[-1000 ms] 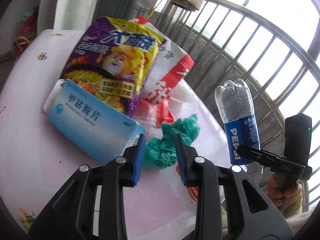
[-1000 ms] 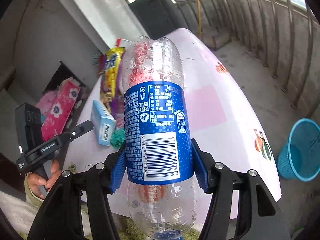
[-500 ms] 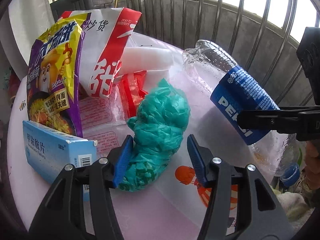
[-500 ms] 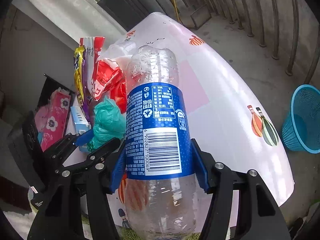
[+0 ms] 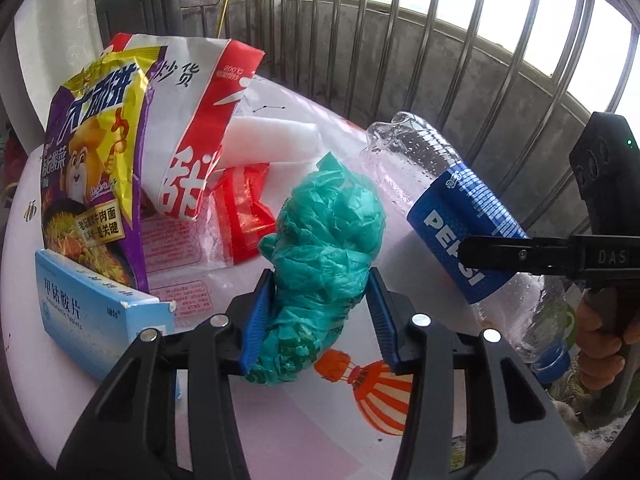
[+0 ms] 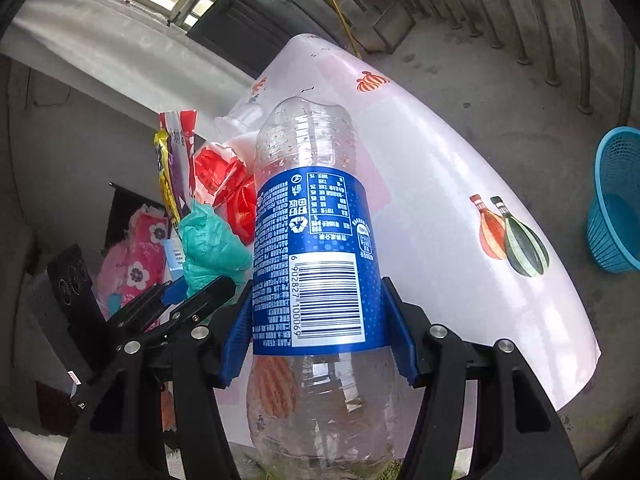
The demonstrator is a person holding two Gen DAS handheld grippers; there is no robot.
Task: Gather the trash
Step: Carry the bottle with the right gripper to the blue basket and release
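My left gripper [image 5: 318, 322] has its blue pads on both sides of a crumpled green plastic bag [image 5: 324, 248] that lies on the white table [image 5: 312, 432]; the pads touch it. My right gripper [image 6: 318, 334] is shut on an empty Pepsi bottle [image 6: 316, 264], bottom end forward, held above the table's near edge. The bottle [image 5: 460, 216] and the right gripper's finger [image 5: 520, 256] show at right in the left wrist view. The green bag [image 6: 208, 248] and the left gripper [image 6: 188, 300] show at left in the right wrist view.
Snack wrappers [image 5: 96, 168], a red-and-white bag [image 5: 192, 120], a red wrapper [image 5: 244, 216], white foam [image 5: 272, 140] and a light blue medicine box [image 5: 92, 312] lie behind the bag. A blue mesh basket [image 6: 616, 208] stands on the floor at right. Metal railing [image 5: 460, 48] runs beyond the table.
My left gripper has moved forward around the green bag and its pads have closed in on it. The right gripper still holds the bottle and has tilted slightly.
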